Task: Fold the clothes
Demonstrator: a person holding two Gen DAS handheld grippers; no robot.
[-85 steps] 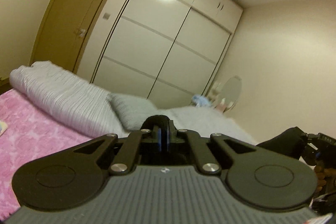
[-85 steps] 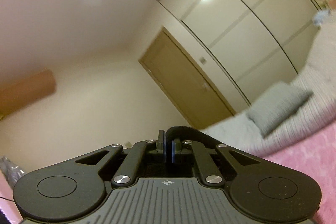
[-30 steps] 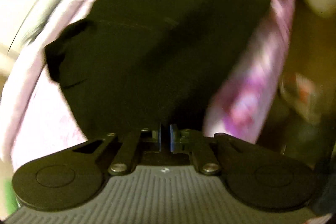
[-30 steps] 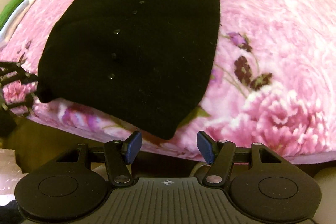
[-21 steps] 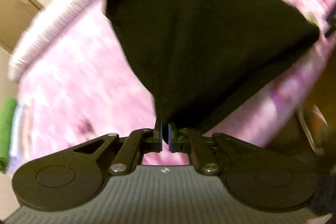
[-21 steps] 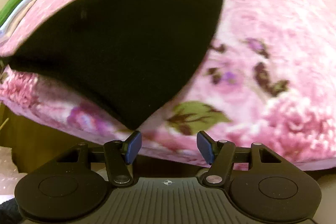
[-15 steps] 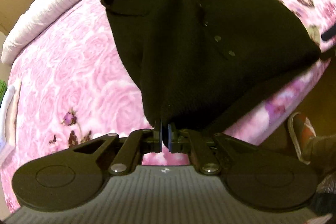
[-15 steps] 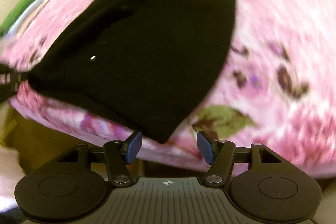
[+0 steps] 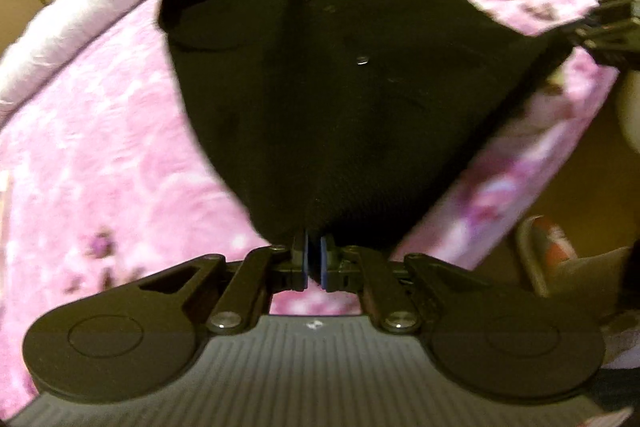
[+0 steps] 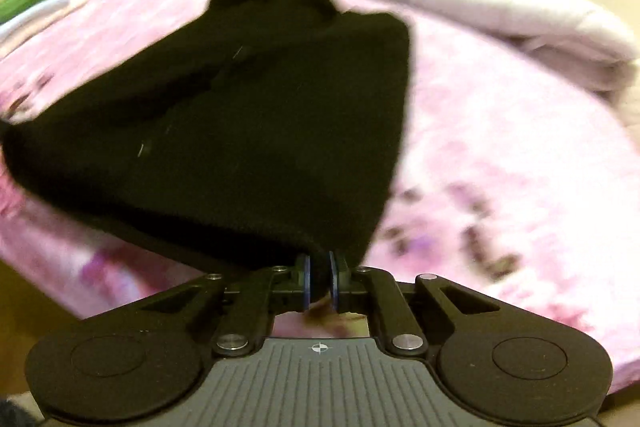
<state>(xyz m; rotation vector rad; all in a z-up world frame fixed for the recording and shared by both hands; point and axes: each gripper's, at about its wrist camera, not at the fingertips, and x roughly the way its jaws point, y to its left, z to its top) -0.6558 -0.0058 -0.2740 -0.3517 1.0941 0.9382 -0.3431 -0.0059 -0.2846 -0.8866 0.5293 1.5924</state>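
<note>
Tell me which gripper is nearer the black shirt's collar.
Neither clearly: both grip the hem, the end opposite the collar. The left gripper is shut on one hem corner of the black shirt; the right gripper has just closed on the other.

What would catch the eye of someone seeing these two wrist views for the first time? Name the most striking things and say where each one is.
A black buttoned garment spreads across the middle of a pink floral bedspread. The left gripper and the right gripper are each shut on a near corner of its hem at the bed's edge; the right gripper's jaws have just closed on the cloth. Behind it, a pale folded quilt lies along the far side of the bed.
</note>
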